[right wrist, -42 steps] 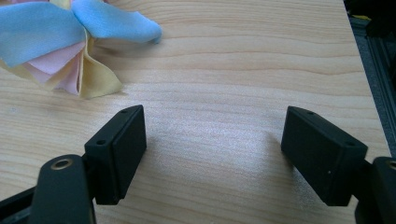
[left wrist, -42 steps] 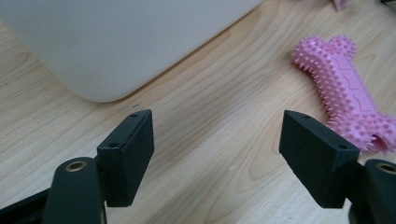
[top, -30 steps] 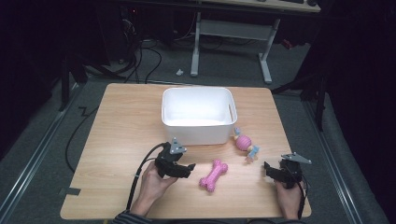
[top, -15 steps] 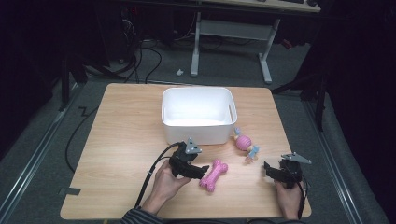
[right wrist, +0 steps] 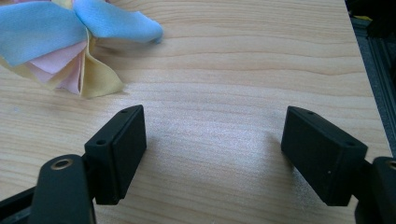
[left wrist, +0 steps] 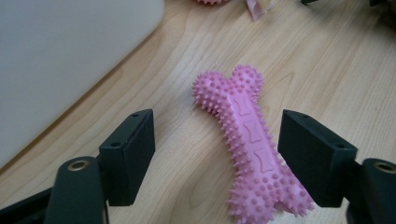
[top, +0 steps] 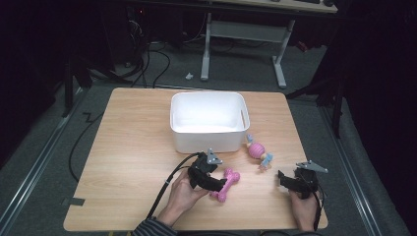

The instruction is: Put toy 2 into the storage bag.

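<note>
Wooden tabletop (top: pixel 128 162), dark room behind; white bin (top: pixel 208 121) at centre. Pink spiked bone toy (left wrist: pixel 250 140) lies flat on the wood just before the bin. Left gripper (left wrist: pixel 217 149): fingers apart, straddling the bone without contact, having just been closing slightly. Right gripper (right wrist: pixel 212 151): fingers open, empty, near a ribboned toy (right wrist: pixel 60 42). Step judged: approach to grasp. Next move calls for closing on the bone's shaft.
</note>
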The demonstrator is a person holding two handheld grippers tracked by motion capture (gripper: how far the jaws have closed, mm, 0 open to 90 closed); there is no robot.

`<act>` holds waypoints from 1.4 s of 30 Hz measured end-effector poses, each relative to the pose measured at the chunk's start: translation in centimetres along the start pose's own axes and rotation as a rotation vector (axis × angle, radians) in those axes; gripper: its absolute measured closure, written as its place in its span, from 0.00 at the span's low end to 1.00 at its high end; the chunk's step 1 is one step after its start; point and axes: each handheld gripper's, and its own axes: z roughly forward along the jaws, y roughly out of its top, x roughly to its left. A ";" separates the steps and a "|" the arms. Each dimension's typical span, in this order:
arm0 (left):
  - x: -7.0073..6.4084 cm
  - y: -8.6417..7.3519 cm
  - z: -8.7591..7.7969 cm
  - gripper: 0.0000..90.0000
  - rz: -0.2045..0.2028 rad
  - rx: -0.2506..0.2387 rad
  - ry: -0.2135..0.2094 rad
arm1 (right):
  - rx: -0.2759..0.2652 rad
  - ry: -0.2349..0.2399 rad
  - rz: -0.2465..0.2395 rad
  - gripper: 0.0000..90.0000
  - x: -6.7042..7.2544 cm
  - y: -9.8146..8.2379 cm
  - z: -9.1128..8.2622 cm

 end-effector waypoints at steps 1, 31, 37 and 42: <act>-0.1 0.0 0.2 0.33 0.006 0.003 0.003 | 0.000 0.001 0.001 0.25 0.0 0.0 0.0; -1.6 -0.1 4.4 0.40 0.020 0.092 -0.006 | 0.000 0.001 0.001 0.25 0.0 0.0 0.0; -1.7 -0.2 4.8 0.42 0.018 0.106 -0.012 | 0.000 0.000 0.000 0.25 0.0 0.0 0.0; -1.8 -0.2 5.1 0.43 0.025 0.120 -0.016 | 0.000 0.000 0.000 0.25 0.0 0.0 0.0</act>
